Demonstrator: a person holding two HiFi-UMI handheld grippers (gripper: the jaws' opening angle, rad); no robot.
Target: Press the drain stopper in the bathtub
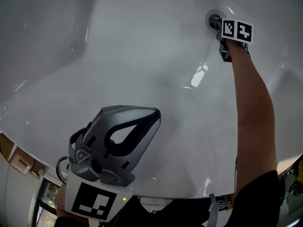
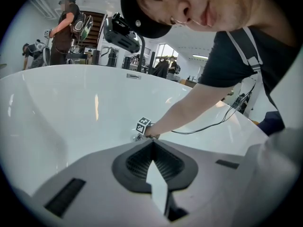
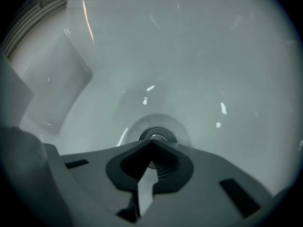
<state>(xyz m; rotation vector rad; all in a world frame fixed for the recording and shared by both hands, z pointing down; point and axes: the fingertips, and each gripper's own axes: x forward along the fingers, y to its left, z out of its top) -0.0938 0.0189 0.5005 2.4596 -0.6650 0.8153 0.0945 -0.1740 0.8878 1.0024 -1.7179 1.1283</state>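
The round metal drain stopper (image 1: 212, 19) sits in the floor of the white bathtub (image 1: 118, 56), at the upper right of the head view. My right gripper (image 1: 218, 23) reaches down to it on an outstretched bare arm. Its jaws are shut, with the tips right at the stopper (image 3: 157, 135); the right gripper (image 3: 152, 144) covers the stopper's near edge. My left gripper (image 1: 155, 115) hangs over the tub's near side, shut with nothing in it. In the left gripper view the left gripper (image 2: 152, 144) points across the tub toward the right gripper's marker cube (image 2: 143, 125).
The tub's curved wall (image 3: 57, 84) rises at the left of the right gripper view. A thin cable (image 2: 203, 129) runs along the arm. Beyond the tub's rim (image 2: 134, 76) stand people (image 2: 66, 27) and equipment. Cardboard boxes (image 1: 21, 162) lie outside the tub at lower left.
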